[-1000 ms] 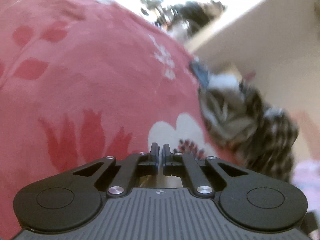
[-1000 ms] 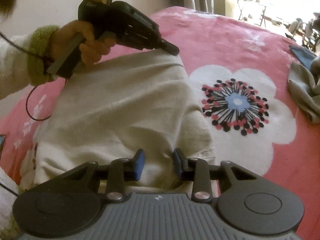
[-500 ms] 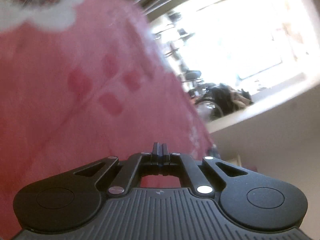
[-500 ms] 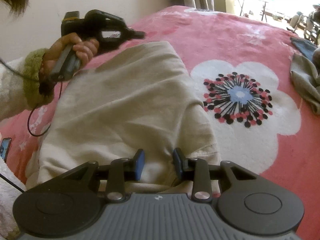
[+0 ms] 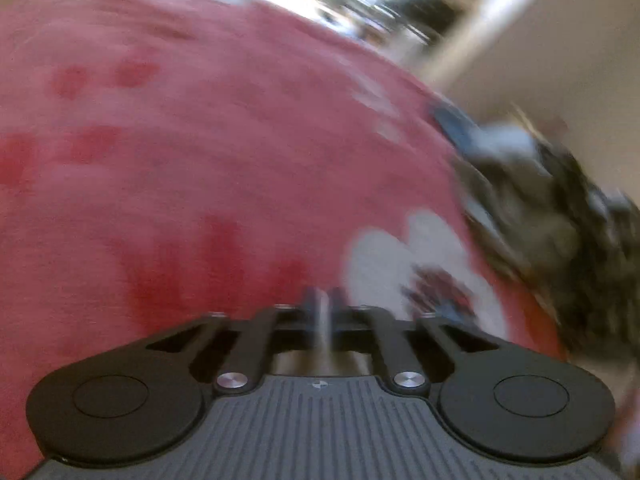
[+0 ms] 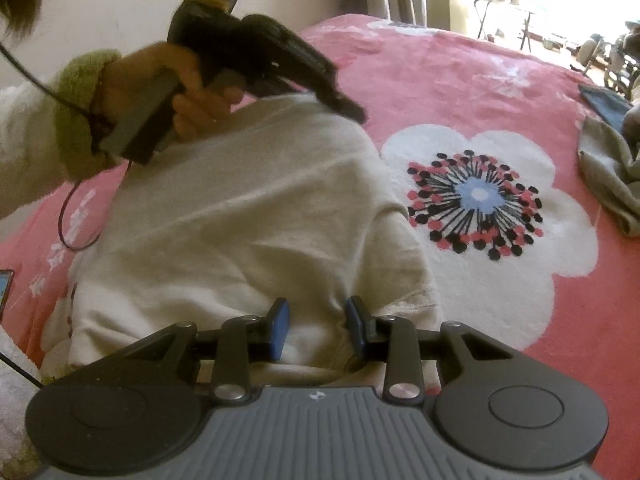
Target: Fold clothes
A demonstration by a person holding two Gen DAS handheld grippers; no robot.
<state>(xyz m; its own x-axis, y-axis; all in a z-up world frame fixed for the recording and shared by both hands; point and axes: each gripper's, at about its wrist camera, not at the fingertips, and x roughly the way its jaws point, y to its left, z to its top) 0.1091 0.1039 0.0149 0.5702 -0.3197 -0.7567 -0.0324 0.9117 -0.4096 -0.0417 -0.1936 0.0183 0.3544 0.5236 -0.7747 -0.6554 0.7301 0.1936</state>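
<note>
A cream garment (image 6: 248, 208) lies folded on the pink flowered bed cover (image 6: 460, 80). My right gripper (image 6: 318, 324) rests over its near edge, jaws apart, with flat cloth showing between the blue pads (image 6: 280, 328). A hand (image 6: 176, 76) in a green cuff holds my left gripper (image 6: 358, 114) above the garment's far edge, tilted down and shut with nothing in it. The left wrist view is blurred: there my left gripper (image 5: 320, 306) is shut over the bare cover (image 5: 200, 140).
A grey-green garment (image 6: 612, 176) and a dark blue one (image 6: 604, 100) lie at the cover's right edge. The left wrist view shows a heap of checked clothes (image 5: 560, 220) by the wall. A phone (image 6: 4, 288) sits at the far left. A cable (image 6: 72, 224) hangs from the hand.
The left gripper swung up and back toward the left, then came down again with its tip over the garment's far edge. The right gripper and the garment have not moved.
</note>
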